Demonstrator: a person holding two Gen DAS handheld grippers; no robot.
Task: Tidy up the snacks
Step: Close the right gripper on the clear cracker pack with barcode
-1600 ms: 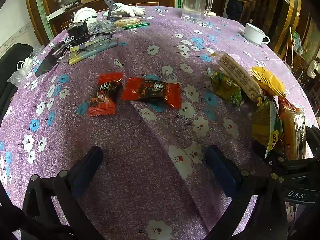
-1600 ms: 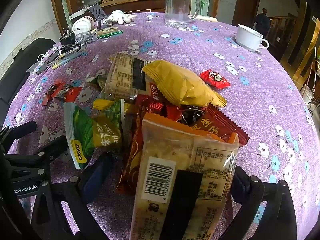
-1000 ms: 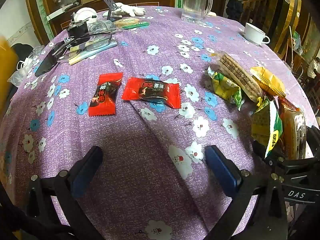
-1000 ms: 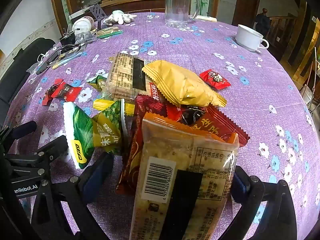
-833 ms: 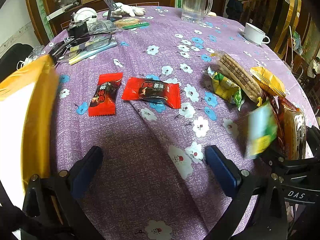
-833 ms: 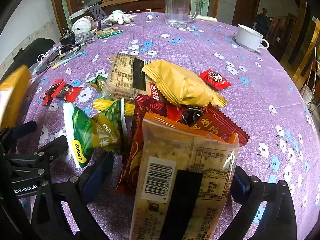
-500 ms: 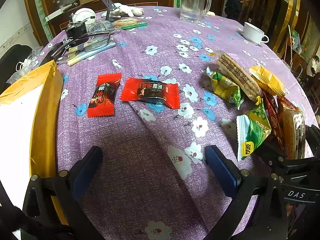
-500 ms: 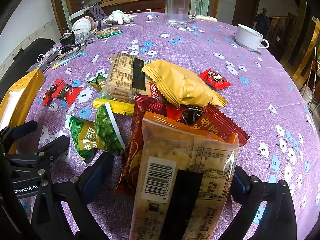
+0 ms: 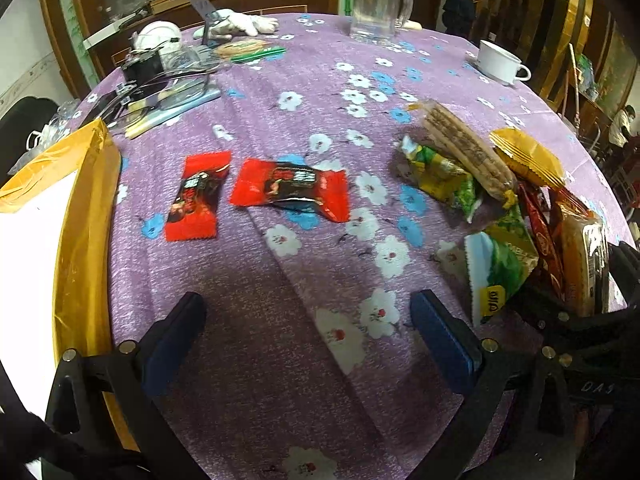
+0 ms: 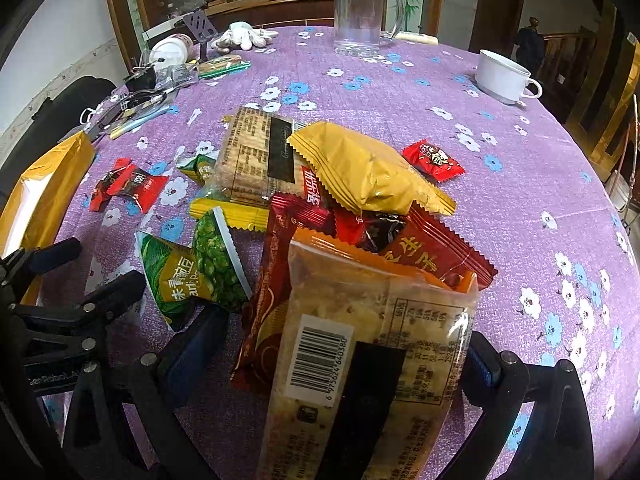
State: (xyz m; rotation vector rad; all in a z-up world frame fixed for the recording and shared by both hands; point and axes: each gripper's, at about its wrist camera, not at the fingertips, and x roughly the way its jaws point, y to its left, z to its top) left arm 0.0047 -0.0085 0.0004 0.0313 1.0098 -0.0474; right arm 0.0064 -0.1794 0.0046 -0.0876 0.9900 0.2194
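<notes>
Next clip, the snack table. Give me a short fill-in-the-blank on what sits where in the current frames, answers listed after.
1. The two red candy wrappers ahead of the left gripper lie on a floral tablecloth whose ground colour is ____.
2. The glass mug at the far edge of the table holds ____.
3. The yellow-sided box stands at the table's ____ edge in the left wrist view.
4. The jaws of the right gripper stand either side of a clear cracker pack printed with a ____.

Missing words: purple; water; left; barcode
</notes>
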